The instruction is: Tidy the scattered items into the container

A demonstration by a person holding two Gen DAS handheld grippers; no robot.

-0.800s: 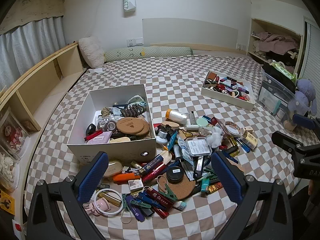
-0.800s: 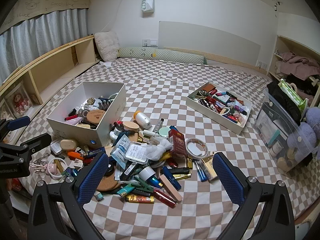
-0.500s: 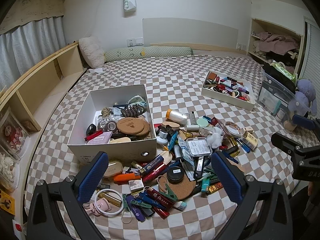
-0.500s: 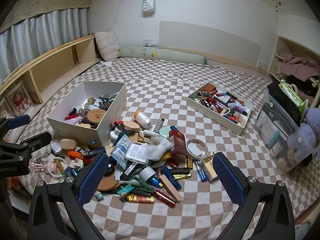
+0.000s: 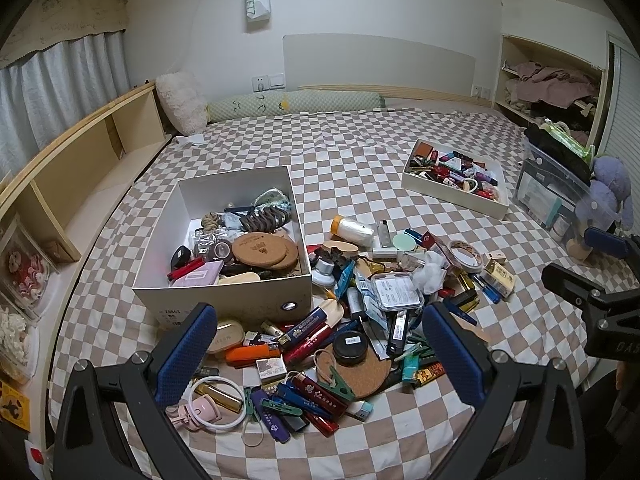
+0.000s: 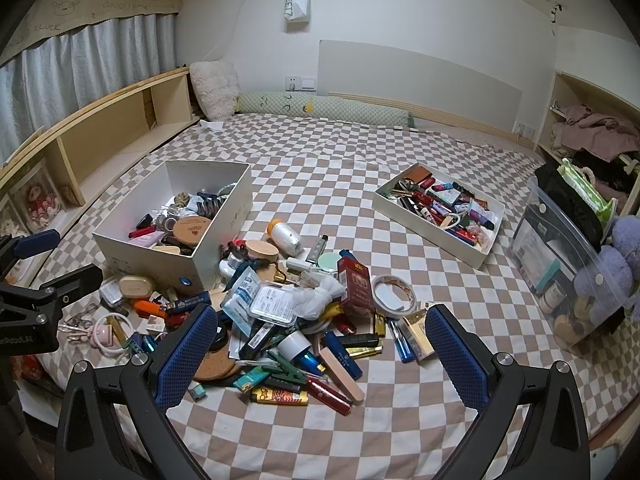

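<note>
A heap of small items (image 5: 360,308) (image 6: 304,312) lies on the checked bedspread: lighters, pens, clips, cork coasters, tape, a red pack. Left of the heap stands a deep white box (image 5: 224,292) (image 6: 216,248), partly filled with coasters, hair clips and tins. My left gripper (image 5: 320,356) hovers open above the near side of the heap, nothing between its blue pads. My right gripper (image 6: 322,356) is also open and empty, above the heap's near right part. Each gripper shows at the edge of the other's view.
A shallow white tray (image 5: 452,196) (image 6: 432,232) full of small items sits further back to the right. A clear plastic bin (image 6: 560,248) and a purple plush toy (image 6: 616,268) stand at the right edge. Wooden shelving (image 5: 80,172) runs along the left; pillows lie at the headboard.
</note>
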